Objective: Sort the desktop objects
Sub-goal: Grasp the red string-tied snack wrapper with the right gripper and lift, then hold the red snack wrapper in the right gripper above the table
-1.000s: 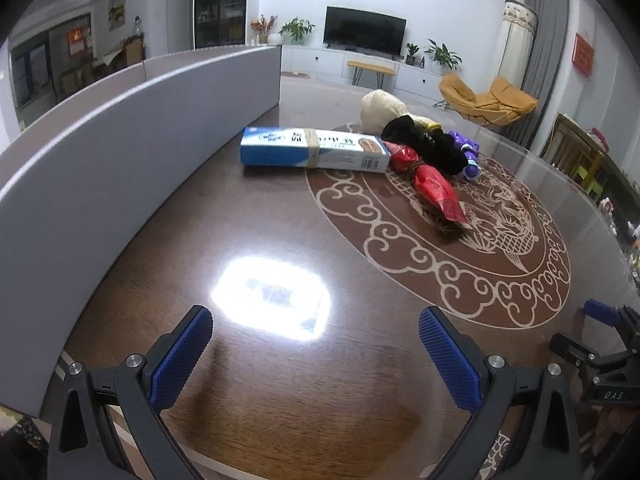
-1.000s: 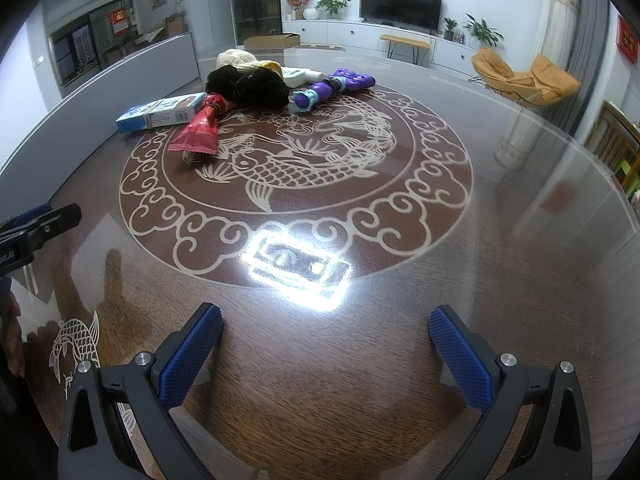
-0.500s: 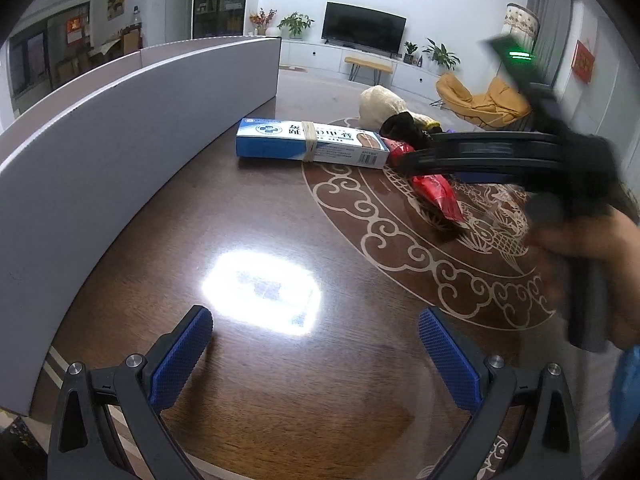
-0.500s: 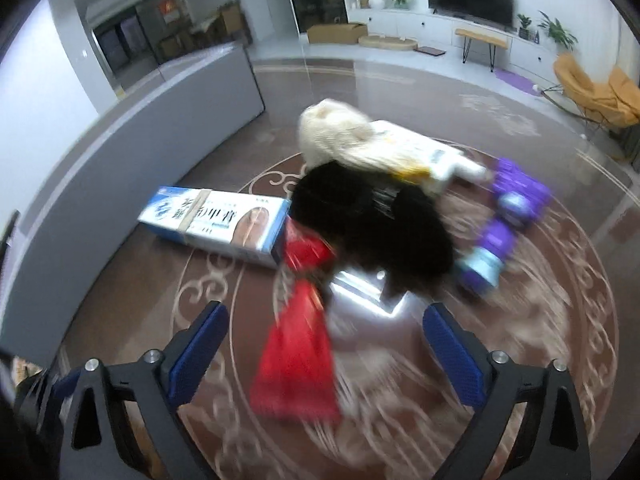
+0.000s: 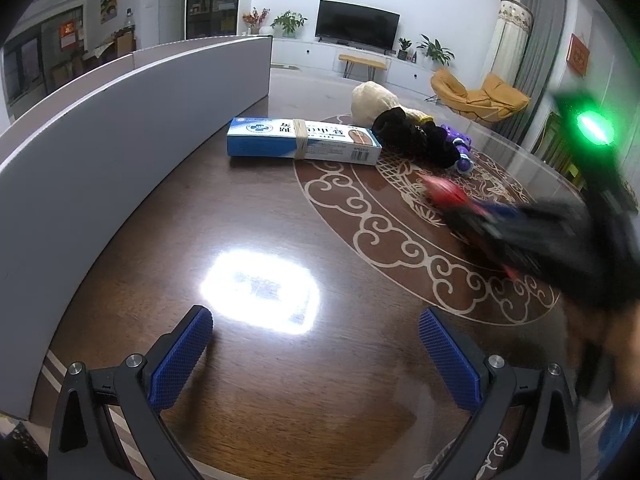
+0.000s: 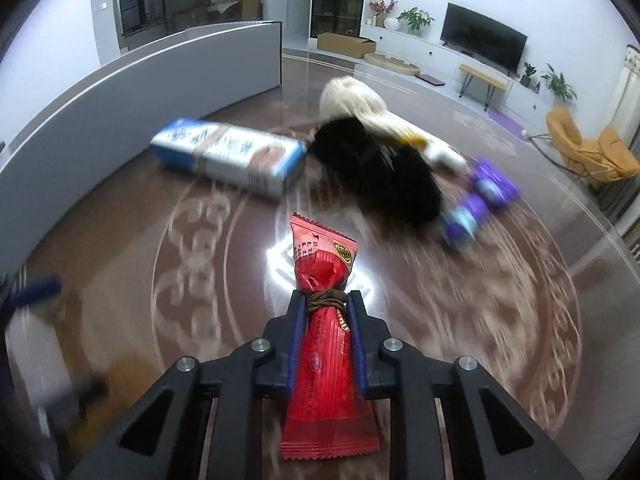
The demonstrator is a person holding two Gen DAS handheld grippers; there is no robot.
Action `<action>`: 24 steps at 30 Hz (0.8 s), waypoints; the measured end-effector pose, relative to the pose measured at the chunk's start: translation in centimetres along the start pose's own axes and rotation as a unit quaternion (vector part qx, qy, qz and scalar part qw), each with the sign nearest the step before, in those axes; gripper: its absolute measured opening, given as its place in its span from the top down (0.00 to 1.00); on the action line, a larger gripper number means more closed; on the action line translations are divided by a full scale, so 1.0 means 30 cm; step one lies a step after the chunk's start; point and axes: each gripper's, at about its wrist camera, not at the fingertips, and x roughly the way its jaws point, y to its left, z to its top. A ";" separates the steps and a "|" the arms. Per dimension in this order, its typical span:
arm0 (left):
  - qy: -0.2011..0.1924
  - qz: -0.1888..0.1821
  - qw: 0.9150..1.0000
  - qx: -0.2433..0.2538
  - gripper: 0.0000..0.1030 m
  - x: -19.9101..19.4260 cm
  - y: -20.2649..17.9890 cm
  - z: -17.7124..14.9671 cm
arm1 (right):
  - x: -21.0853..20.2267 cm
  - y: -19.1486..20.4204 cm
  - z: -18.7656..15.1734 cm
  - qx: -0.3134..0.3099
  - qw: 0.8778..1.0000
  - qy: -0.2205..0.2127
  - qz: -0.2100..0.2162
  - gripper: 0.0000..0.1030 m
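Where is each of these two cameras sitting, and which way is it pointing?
Left wrist: on the left gripper, above the table, facing the blue box; open jaws show, the right gripper blurred at right.
Right wrist: on the right gripper, facing the same pile; jaws shut on a red packet.
Shared: box, black plush, purple toy, grey panel.

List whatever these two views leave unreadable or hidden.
- Right wrist view: blue box lettering and purple toy smeared by motion blur.
- Left wrist view: right gripper and its red packet blurred.
- Right wrist view: red packet's middle covered by the fingers.
- Both views: black fuzzy item unidentifiable.
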 end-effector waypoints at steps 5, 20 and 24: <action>0.004 0.000 1.000 -0.001 0.00 0.008 0.000 0.001 | -0.128 -0.022 -0.188 0.011 1.000 -0.015 -0.023 0.79; 0.017 0.005 1.000 0.012 0.00 0.028 -0.018 -0.001 | -0.151 -0.050 -0.285 0.044 0.999 0.004 0.013 0.00; 0.020 0.009 1.000 0.016 0.00 0.029 -0.023 -0.002 | -0.151 -0.051 -0.286 0.043 0.999 0.004 0.013 0.00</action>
